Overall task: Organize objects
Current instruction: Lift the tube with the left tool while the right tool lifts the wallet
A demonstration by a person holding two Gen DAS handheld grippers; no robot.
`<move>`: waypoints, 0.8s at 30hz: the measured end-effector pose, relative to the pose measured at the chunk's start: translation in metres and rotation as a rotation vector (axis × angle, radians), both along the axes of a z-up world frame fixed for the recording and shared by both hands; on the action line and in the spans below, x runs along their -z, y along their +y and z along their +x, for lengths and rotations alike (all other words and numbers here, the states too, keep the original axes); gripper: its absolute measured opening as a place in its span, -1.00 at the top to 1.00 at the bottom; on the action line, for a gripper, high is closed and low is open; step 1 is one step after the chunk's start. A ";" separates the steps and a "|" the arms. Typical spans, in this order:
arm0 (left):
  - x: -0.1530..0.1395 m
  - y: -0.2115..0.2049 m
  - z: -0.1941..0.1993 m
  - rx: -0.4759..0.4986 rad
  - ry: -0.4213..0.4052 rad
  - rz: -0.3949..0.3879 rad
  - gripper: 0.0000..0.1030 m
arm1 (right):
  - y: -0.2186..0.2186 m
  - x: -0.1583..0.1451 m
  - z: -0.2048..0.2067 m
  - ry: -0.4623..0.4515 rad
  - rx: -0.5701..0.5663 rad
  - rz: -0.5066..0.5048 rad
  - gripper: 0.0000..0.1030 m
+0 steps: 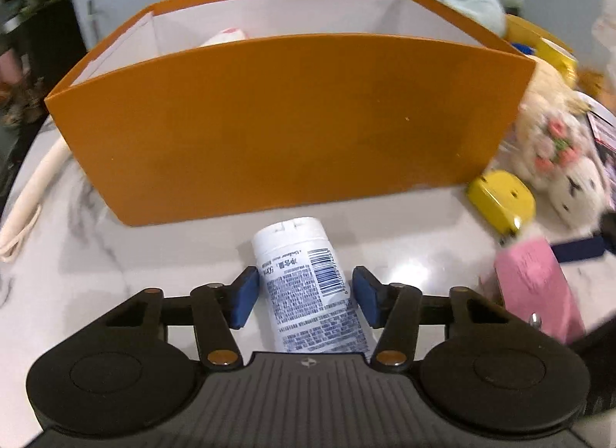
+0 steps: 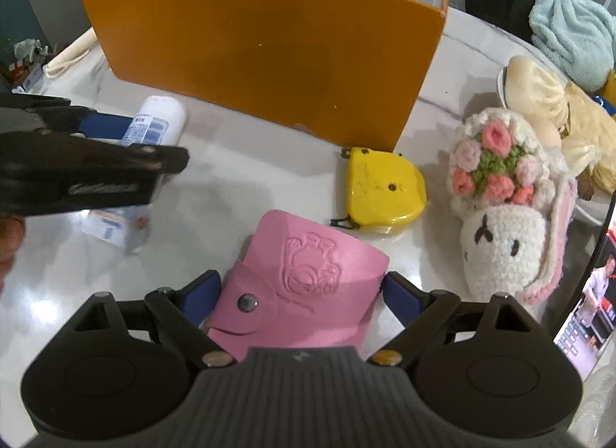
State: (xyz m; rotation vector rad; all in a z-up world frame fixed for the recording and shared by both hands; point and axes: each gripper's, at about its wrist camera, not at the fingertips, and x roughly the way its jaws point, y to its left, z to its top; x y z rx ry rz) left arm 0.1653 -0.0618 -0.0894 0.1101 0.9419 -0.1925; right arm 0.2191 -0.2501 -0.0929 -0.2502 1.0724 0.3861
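A white tube (image 1: 304, 274) with blue print lies on the marble table (image 1: 404, 232), its cap toward the orange box (image 1: 269, 120). My left gripper (image 1: 306, 294) straddles the tube, and its blue pads (image 1: 246, 294) rest against both sides. In the right wrist view the same tube (image 2: 158, 120) shows between the blurred left fingers. A pink snap wallet (image 2: 300, 282) with an embossed figure fills my right gripper (image 2: 300, 294), both pads touching its edges. From the left wrist the wallet (image 1: 531, 286) appears at the right.
A yellow tape measure (image 2: 381, 190) lies right of the box corner (image 2: 404, 132), with a crocheted rabbit (image 2: 500, 217) beside it. A lit screen (image 2: 589, 294) stands at the far right, a pale blue towel (image 2: 569, 32) behind. A cream strap (image 1: 34, 186) lies left of the box.
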 end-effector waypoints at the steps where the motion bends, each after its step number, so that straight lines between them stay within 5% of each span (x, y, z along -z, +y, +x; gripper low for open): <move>1: 0.000 0.004 -0.003 0.012 -0.001 0.001 -0.21 | -0.001 0.001 -0.001 -0.002 -0.005 -0.002 -0.77; 15: -0.005 0.014 -0.030 0.102 0.018 0.010 -0.17 | 0.004 -0.001 -0.013 -0.011 -0.041 -0.076 -0.66; 24: -0.010 0.021 -0.035 0.118 0.002 -0.007 -0.12 | 0.002 -0.020 -0.010 -0.025 -0.017 -0.032 -0.64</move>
